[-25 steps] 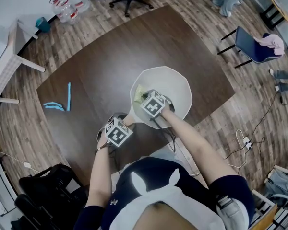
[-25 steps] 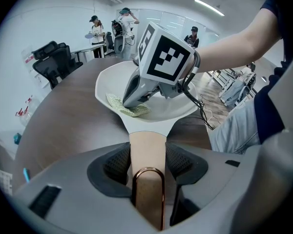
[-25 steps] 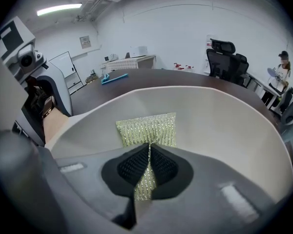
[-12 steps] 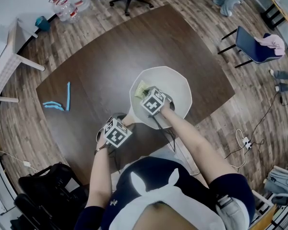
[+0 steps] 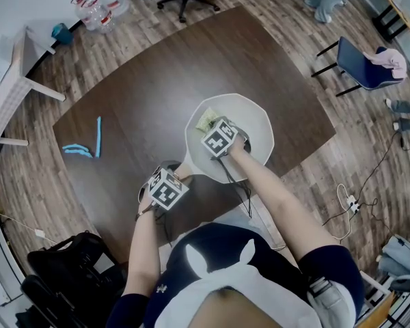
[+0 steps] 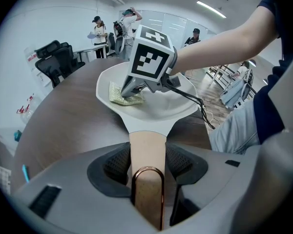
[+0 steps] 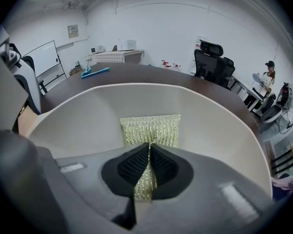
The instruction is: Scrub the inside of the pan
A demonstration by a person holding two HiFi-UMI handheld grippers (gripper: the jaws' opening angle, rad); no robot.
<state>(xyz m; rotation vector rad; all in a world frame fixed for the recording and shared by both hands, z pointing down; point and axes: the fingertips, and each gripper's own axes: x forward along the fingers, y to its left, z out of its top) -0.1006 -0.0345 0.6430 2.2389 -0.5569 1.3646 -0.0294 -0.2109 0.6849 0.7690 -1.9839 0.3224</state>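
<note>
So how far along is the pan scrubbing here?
Done: the left gripper clamps the handle and the right gripper pinches the pad. In hand: the pad lies against the inside of the pan, toward its left. Left: unclear, since no dirt shows to mark what has been scrubbed.

One pan (image 5: pixel 257 128) was cream-white, handle (image 6: pixel 147 147) tan with copper loop (image 6: pixel 147 167); scouring pad (image 7: pixel 151 129), glittery yellow-green ribbed weave; table (image 5: pixel 157 87), dark brown.

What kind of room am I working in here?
Probably an office meeting room, not a kitchen: a large dark conference table, a black swivel office chair, and a whiteboard by the wall.
</note>
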